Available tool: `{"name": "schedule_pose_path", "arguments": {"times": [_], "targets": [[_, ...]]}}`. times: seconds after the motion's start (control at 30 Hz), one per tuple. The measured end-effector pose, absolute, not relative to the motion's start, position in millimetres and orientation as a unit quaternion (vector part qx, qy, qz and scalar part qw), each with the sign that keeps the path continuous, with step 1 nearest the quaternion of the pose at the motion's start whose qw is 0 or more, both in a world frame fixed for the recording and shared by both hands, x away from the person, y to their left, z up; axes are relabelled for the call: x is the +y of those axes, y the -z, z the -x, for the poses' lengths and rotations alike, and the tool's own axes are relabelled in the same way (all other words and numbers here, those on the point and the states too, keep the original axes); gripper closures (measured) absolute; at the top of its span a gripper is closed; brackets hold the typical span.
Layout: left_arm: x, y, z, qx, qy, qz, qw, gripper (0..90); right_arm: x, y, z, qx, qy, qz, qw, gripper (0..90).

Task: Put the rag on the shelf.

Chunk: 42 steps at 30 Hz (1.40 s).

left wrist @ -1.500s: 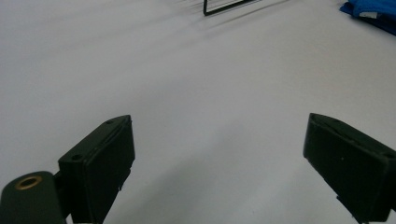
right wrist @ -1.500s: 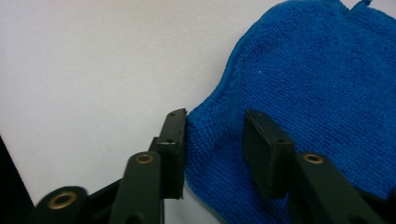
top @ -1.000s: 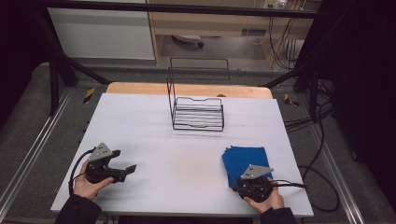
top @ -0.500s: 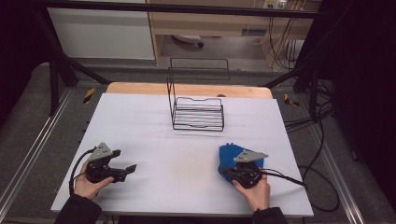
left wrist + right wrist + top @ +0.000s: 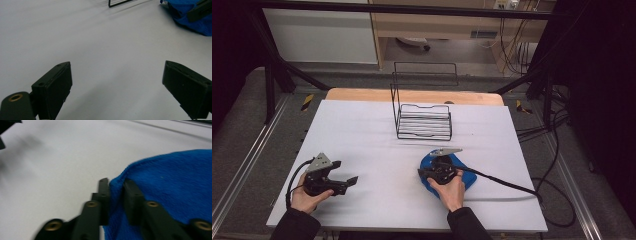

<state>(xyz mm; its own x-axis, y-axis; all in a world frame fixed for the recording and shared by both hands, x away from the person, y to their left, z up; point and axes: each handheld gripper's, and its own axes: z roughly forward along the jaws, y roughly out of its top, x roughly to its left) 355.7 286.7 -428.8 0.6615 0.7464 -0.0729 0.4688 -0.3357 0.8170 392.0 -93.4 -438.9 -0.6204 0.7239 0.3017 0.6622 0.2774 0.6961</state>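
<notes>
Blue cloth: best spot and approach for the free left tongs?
Take the raised fold edge of the blue cloth nearest the left tongs, coming in low across the table. The cloth lies bunched there, so an edge stands up to pinch. The right tongs already clamp another fold.

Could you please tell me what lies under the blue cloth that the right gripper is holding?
The blue cloth rests on the white table, bare around it. The right gripper pinches its edge. Whatever lies beneath its folds is covered.
</notes>
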Motion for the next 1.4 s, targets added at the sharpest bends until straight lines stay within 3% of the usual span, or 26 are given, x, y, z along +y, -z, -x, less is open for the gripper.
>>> {"name": "schedule_pose_path", "arguments": {"times": [0.07, 0.1, 0.2, 0.27, 0.6, 0.63, 0.67, 0.7, 0.8, 0.87, 1.0, 1.17, 1.23, 1.27, 1.3, 1.4], "targets": [[286.6, 428.7, -355.4, 0.378, -0.159, -0.802, 0.435, 9.1, -100.6, 430.0, -386.5, 0.810, -0.427, -0.400, 0.055, 54.3], [286.6, 428.8, -355.5, 0.379, -0.160, -0.802, 0.434, 9.1, -100.6, 430.0, -386.5, 0.810, -0.427, -0.400, 0.055, 54.3], [286.0, 428.7, -355.4, 0.379, -0.160, -0.802, 0.434, 9.1, -126.4, 417.1, -366.2, 0.819, -0.433, -0.370, 0.076, 42.4], [285.5, 428.8, -355.4, 0.380, -0.160, -0.801, 0.434, 9.1, -142.1, 419.0, -354.0, 0.825, -0.421, -0.367, 0.081, 43.1], [284.2, 429.0, -354.7, 0.380, -0.158, -0.802, 0.434, 9.1, -165.0, 441.5, -314.4, 0.859, -0.379, -0.338, 0.065, 51.5], [284.2, 429.2, -354.7, 0.380, -0.158, -0.802, 0.433, 9.1, -164.0, 443.5, -313.2, 0.861, -0.375, -0.336, 0.064, 54.6], [284.1, 429.2, -354.6, 0.381, -0.158, -0.802, 0.433, 9.1, -162.4, 446.8, -312.1, 0.863, -0.369, -0.337, 0.076, 65.0], [284.1, 429.2, -354.6, 0.380, -0.158, -0.802, 0.433, 9.1, -162.4, 446.8, -312.1, 0.863, -0.369, -0.337, 0.076, 65.0], [283.7, 429.1, -354.5, 0.380, -0.157, -0.802, 0.434, 9.1, -163.5, 445.4, -313.3, 0.863, -0.362, -0.343, 0.081, 83.4], [283.9, 429.1, -354.6, 0.379, -0.157, -0.803, 0.432, 9.2, -162.7, 442.8, -314.9, 0.861, -0.358, -0.354, 0.073, 87.3], [283.9, 429.1, -354.8, 0.380, -0.158, -0.802, 0.433, 9.2, -155.9, 433.5, -314.3, 0.853, -0.376, -0.355, 0.069, 87.5], [284.2, 429.4, -355.2, 0.379, -0.157, -0.803, 0.432, 9.2, -130.2, 429.7, -312.7, 0.842, -0.405, -0.356, 0.026, 87.0], [284.4, 429.2, -354.9, 0.380, -0.157, -0.802, 0.434, 9.2, -113.4, 435.3, -316.1, 0.843, -0.400, -0.360, 0.011, 81.6], [284.5, 429.2, -354.9, 0.380, -0.157, -0.801, 0.434, 9.2, -112.1, 436.7, -317.4, 0.841, -0.403, -0.362, 0.008, 73.9], [284.6, 429.3, -354.9, 0.381, -0.157, -0.801, 0.434, 9.2, -112.1, 436.7, -317.4, 0.841, -0.403, -0.362, 0.008, 73.9], [284.3, 429.5, -354.8, 0.380, -0.156, -0.801, 0.435, 9.2, -117.2, 430.6, -319.4, 0.838, -0.420, -0.348, 0.030, 56.0]]}}
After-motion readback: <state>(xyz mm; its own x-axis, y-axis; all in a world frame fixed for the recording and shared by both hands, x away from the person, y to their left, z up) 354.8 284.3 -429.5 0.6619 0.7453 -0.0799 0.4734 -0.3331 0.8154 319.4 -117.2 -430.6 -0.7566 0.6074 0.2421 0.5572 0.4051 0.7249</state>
